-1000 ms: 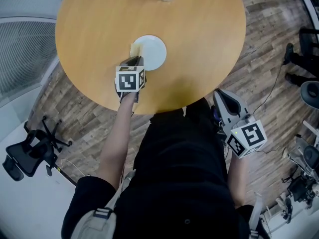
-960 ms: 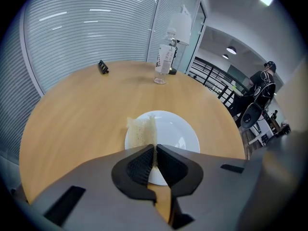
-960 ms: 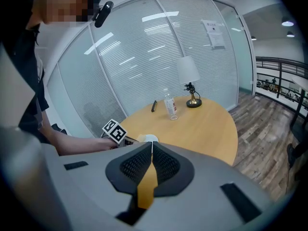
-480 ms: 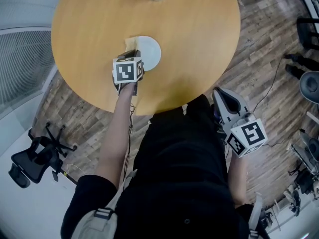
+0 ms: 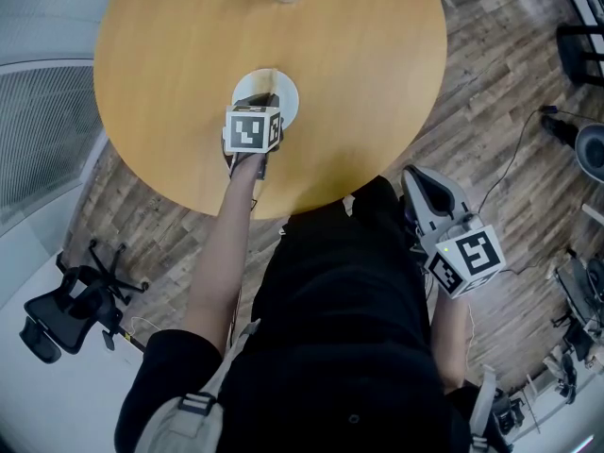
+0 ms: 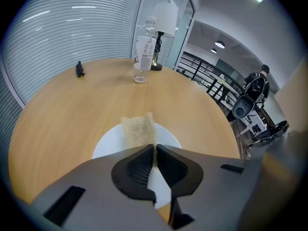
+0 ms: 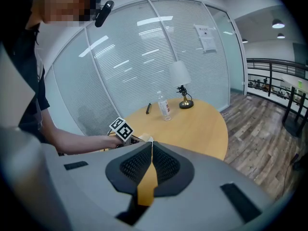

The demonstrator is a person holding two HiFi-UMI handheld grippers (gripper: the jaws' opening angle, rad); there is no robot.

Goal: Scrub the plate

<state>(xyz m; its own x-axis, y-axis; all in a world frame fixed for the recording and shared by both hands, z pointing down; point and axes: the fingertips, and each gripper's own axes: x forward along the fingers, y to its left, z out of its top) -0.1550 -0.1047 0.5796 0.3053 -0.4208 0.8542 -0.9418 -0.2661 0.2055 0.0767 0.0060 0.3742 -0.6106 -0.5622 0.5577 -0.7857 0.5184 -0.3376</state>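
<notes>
On plate (image 6: 107,147): sponge (image 6: 138,128) in left claw (image 6: 155,150)

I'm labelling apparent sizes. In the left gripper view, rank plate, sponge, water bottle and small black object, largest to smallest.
1. plate, even though it is partly covered.
2 and 3. sponge and water bottle look about alike. The bottle stands farther off, so I won't rank them.
4. small black object.
</notes>
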